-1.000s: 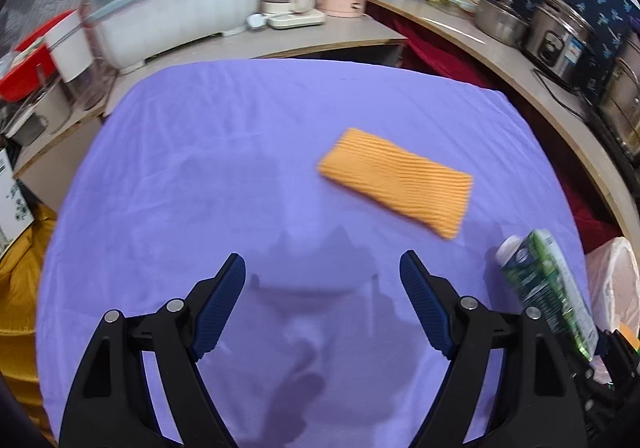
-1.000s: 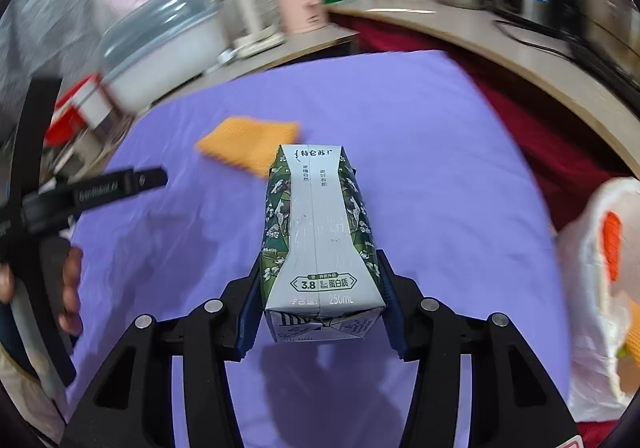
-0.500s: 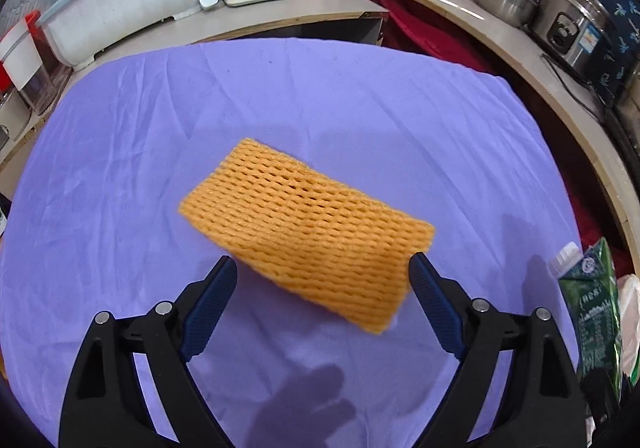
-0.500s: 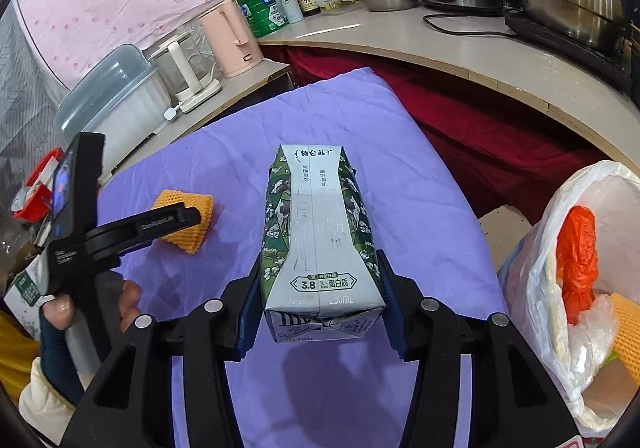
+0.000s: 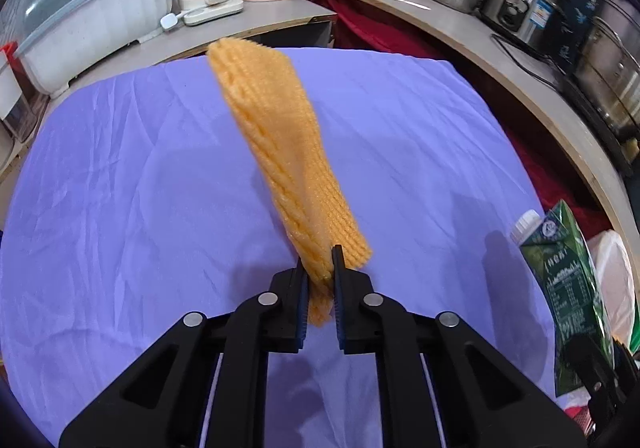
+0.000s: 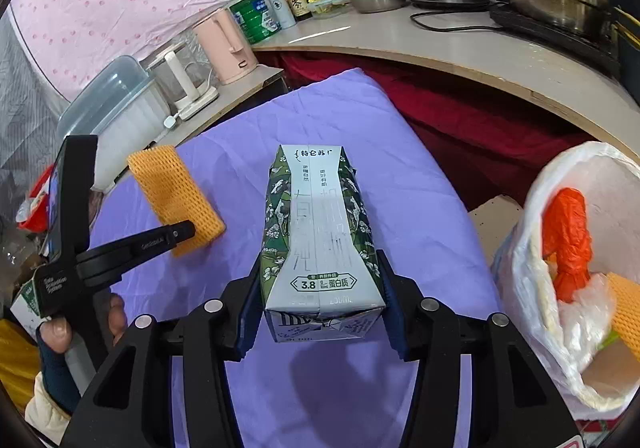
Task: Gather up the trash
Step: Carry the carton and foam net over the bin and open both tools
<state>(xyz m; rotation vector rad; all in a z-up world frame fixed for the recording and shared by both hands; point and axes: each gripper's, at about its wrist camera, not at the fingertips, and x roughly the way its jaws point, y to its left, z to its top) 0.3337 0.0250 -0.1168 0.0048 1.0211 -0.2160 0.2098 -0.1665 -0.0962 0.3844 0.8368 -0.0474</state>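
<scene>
Clearly: milk carton [image 6: 320, 240] reads "3.8", "250mL".

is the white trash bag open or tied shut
Open. The white trash bag gapes toward the right wrist camera, its mouth spread wide, with an orange plastic bag and other scraps visible inside.
</scene>
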